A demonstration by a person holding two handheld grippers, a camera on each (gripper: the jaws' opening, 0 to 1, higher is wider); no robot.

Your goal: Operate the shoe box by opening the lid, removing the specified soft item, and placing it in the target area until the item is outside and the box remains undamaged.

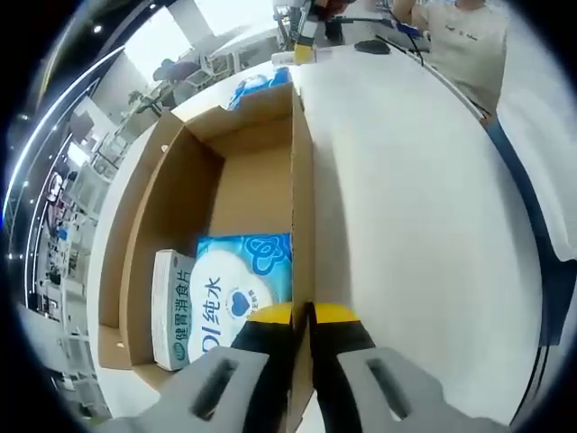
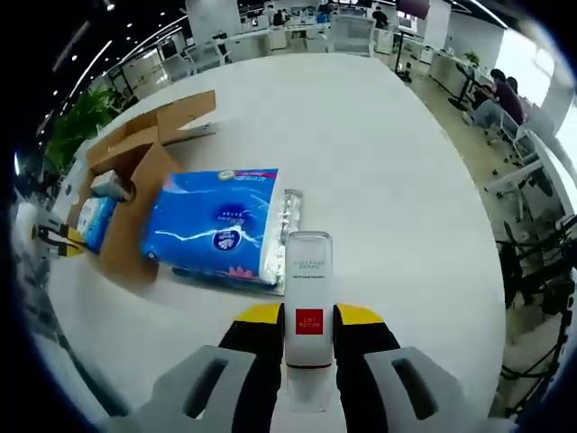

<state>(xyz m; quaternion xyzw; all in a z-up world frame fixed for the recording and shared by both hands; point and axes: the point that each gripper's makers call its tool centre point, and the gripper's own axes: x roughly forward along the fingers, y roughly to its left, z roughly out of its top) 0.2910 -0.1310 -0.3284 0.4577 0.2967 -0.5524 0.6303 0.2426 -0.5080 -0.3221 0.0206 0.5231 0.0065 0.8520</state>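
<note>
Where the left gripper view looks down, the left gripper (image 1: 301, 317) has its yellow-tipped jaws clenched on the upright side wall of the open cardboard shoe box (image 1: 304, 194), one jaw inside, one outside. Inside the box: a blue wet-wipes pack (image 1: 236, 290) lying flat near the jaws, and a small white medicine carton (image 1: 171, 309) just beside it against the far wall. Beyond the box's far end, a blue item is partly visible. The box stands on a white table (image 1: 424, 207). A person in a light shirt (image 1: 464, 41) stands at the table's far edge.

In the right gripper view, the right gripper (image 2: 309, 317) grasps a white bottle (image 2: 308, 293) with a red label between its jaws. Ahead of it, a blue tissue pack (image 2: 216, 224) lies flat on the table, outside the box, touching the box's outer wall. The left gripper's yellow tips (image 2: 54, 238) show at the box's near wall.
</note>
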